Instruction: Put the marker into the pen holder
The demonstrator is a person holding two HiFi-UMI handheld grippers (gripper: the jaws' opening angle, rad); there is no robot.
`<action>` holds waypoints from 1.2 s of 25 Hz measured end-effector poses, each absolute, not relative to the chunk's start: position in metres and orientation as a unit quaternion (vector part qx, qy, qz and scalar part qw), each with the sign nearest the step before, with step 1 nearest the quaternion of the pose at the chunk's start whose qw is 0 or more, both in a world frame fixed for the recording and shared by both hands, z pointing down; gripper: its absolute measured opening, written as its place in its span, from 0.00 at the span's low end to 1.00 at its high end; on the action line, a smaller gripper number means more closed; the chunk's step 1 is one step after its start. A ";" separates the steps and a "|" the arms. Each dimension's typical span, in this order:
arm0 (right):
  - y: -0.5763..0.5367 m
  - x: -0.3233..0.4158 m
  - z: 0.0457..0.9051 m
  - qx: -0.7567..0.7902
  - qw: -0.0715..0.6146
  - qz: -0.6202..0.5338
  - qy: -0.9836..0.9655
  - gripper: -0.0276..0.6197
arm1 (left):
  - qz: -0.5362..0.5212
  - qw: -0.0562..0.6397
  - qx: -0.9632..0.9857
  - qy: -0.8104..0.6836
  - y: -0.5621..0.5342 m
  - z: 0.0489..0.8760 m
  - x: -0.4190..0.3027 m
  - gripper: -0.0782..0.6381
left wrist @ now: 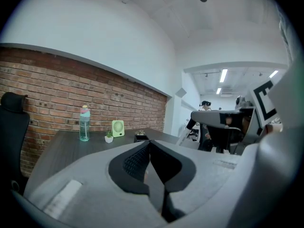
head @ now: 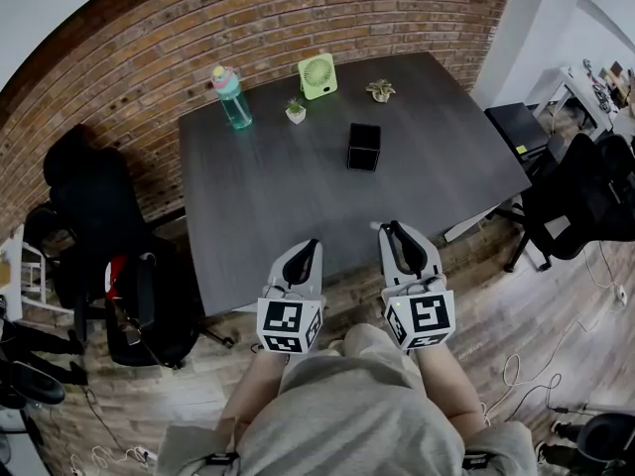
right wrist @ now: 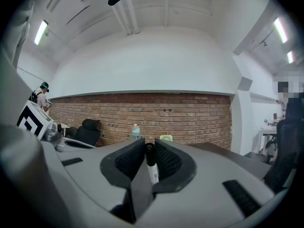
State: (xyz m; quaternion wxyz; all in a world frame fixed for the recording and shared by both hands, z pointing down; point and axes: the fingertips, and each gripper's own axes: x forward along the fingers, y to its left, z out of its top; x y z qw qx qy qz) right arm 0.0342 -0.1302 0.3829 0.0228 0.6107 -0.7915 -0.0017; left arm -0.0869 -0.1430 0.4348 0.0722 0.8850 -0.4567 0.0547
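The black square pen holder (head: pixel 364 147) stands near the middle of the dark grey table (head: pixel 268 196); the left gripper view shows the pen holder (left wrist: pixel 139 137) small and far off. My right gripper (head: pixel 393 232) hovers over the table's near edge, shut on a marker (right wrist: pixel 151 164) with a black cap and white labelled barrel that stands upright between the jaws of the right gripper (right wrist: pixel 149 145). My left gripper (head: pixel 306 252) is beside it at the same edge. In its own view the left gripper (left wrist: pixel 149 144) is shut with nothing held.
Along the table's far side stand a teal water bottle (head: pixel 231 97), a green desk fan (head: pixel 317 75) and two small potted plants (head: pixel 296 110) (head: pixel 379 90). Black office chairs flank the table, one on the left (head: pixel 89 196) and one on the right (head: pixel 580 201). A backpack (head: pixel 149 310) sits on the floor.
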 end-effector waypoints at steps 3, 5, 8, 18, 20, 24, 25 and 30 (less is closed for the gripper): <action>-0.138 0.036 0.382 0.610 0.021 -0.001 -0.792 0.14 | 0.057 0.073 0.885 -0.457 -0.148 0.435 -0.085 0.13; -0.144 0.038 0.383 0.609 0.020 -0.002 -0.793 0.14 | 0.058 0.073 0.884 -0.457 -0.153 0.437 -0.083 0.13; -0.158 0.042 0.386 0.606 0.019 -0.004 -0.795 0.14 | 0.061 0.072 0.883 -0.460 -0.166 0.442 -0.079 0.13; -0.225 0.063 0.385 0.591 0.025 -0.010 -0.806 0.14 | 0.065 0.071 0.879 -0.467 -0.229 0.445 -0.057 0.13; -0.240 0.067 0.383 0.589 0.024 -0.010 -0.808 0.14 | 0.066 0.069 0.878 -0.469 -0.241 0.443 -0.053 0.13; -0.266 0.072 0.381 0.583 0.023 -0.011 -0.812 0.14 | 0.066 0.068 0.875 -0.475 -0.262 0.440 -0.048 0.13; -0.273 0.072 0.381 0.582 0.023 -0.011 -0.813 0.14 | 0.066 0.067 0.874 -0.477 -0.266 0.440 -0.048 0.13; -0.303 0.074 0.380 0.576 0.025 -0.011 -0.817 0.14 | 0.067 0.070 0.870 -0.484 -0.290 0.439 -0.048 0.13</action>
